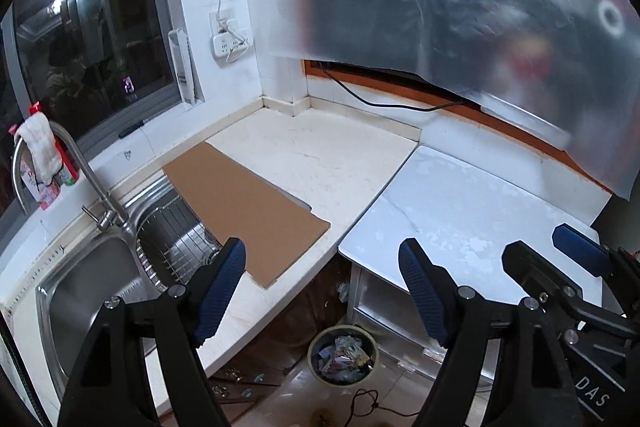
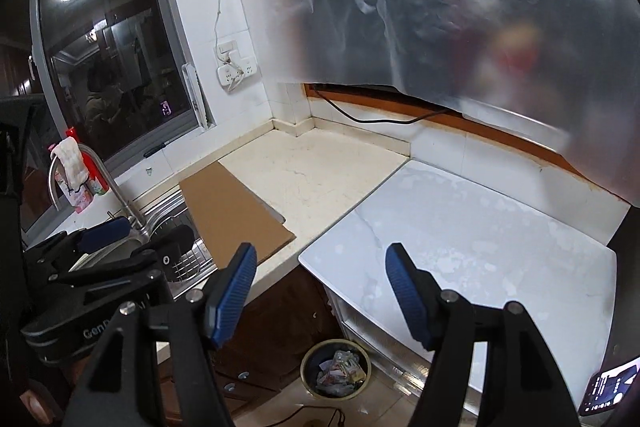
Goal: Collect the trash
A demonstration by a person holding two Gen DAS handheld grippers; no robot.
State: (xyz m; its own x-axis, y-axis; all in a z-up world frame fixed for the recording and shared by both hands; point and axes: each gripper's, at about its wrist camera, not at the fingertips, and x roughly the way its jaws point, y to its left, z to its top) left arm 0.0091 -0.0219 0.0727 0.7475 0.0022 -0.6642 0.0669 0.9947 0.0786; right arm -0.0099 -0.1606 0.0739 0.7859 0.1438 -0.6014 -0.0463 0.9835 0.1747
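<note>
A round trash bin (image 1: 344,328) (image 2: 304,367) stands on the floor below the counter, with crumpled wrappers (image 1: 344,353) (image 2: 340,367) inside it. My left gripper (image 1: 320,243) hangs high above the counter edge, open wide, nothing between its blue pads. Beside it on the right, my right gripper (image 2: 320,249) is open too and holds nothing. Each shows in the other's view: the right gripper (image 1: 548,249) at the right edge, the left gripper (image 2: 140,233) at the left over the sink. No loose trash shows on the counter.
A brown cardboard sheet (image 1: 248,203) (image 2: 236,211) lies across the beige counter and the sink's edge. The steel sink (image 1: 92,287) has a faucet (image 1: 92,187) with a cloth draped on it. A white tabletop (image 1: 460,211) adjoins on the right. A phone (image 2: 612,387) is at the lower right.
</note>
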